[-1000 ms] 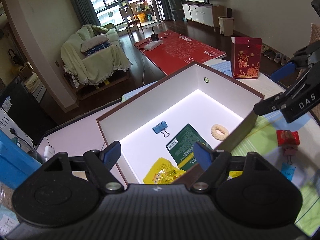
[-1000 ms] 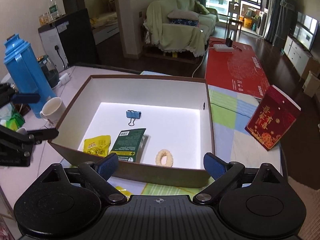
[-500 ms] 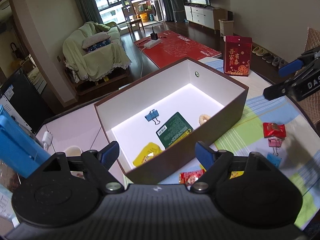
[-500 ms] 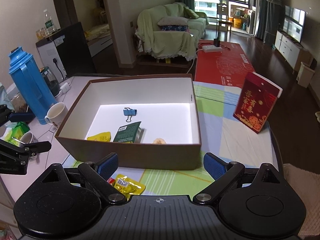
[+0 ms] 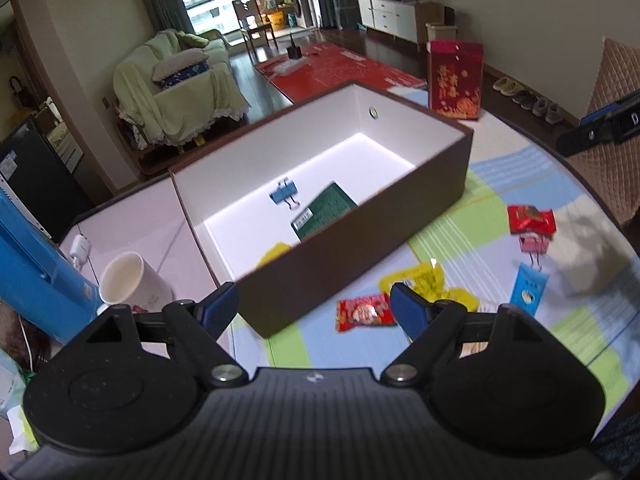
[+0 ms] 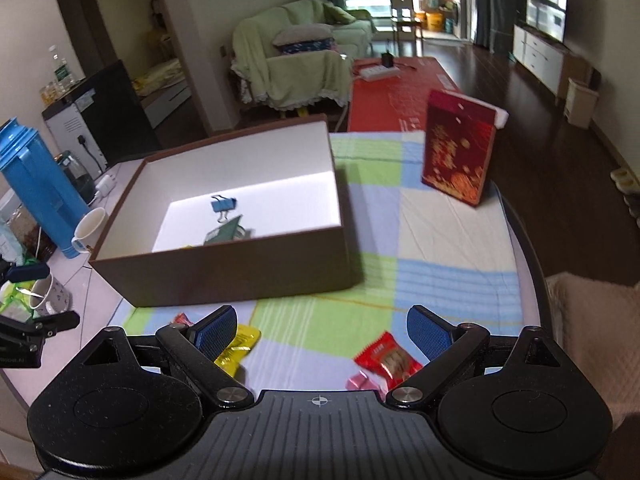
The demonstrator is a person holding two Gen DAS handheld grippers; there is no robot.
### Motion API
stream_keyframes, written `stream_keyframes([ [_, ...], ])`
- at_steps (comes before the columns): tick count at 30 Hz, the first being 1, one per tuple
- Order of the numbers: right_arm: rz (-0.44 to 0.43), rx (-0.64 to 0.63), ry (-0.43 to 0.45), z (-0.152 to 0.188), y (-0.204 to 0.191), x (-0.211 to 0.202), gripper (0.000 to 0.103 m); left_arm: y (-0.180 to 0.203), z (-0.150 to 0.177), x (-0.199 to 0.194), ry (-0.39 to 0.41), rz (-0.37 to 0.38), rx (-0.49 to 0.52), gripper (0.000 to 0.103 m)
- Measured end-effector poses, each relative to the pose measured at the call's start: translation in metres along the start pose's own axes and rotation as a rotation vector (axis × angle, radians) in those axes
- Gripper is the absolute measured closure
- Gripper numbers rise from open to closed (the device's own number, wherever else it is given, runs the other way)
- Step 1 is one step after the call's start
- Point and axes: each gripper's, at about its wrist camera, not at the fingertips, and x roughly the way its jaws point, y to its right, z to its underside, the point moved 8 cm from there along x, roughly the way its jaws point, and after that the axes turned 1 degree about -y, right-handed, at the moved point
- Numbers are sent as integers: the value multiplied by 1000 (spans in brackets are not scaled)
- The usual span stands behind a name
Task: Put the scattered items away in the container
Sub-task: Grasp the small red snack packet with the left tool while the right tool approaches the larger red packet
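L wrist view first: our left gripper [image 5: 314, 306] hung wide open w/ nothing between the blue pads, low centre of frame. The box [image 5: 356, 236] filled mid-frame, w/ a blue binder clip [image 5: 285, 195] and green packet [image 5: 323, 210] already inside. Just ahead of the right pad lay a red snack packet [image 5: 363, 313], long axis roughly left-right across frame, and a yellow packet [image 5: 420, 282] touching above it. Further right: another red packet [image 5: 531, 219], a pink clip [image 5: 534, 245], a blue sachet [image 5: 529, 288].

R wrist view: our right gripper [image 6: 320, 334] was also spread open and empty. A red packet [image 6: 387, 359] sat lower centre-right, just inside the right pad, lying diagonal; a yellow one [image 6: 237, 347] by the left pad. The box [image 6: 224, 272] was upper left. We judged each tool had a red packet closest, so either could go.
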Motion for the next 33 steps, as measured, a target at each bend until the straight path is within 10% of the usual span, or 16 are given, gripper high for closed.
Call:
stream_keyframes([
  [16,77,227,-84,58,54,2,9,10,47,34,-93,48,104,23],
  [33,125,338,-171,86,65,17,9,58,62,114,-114,213,641,47],
])
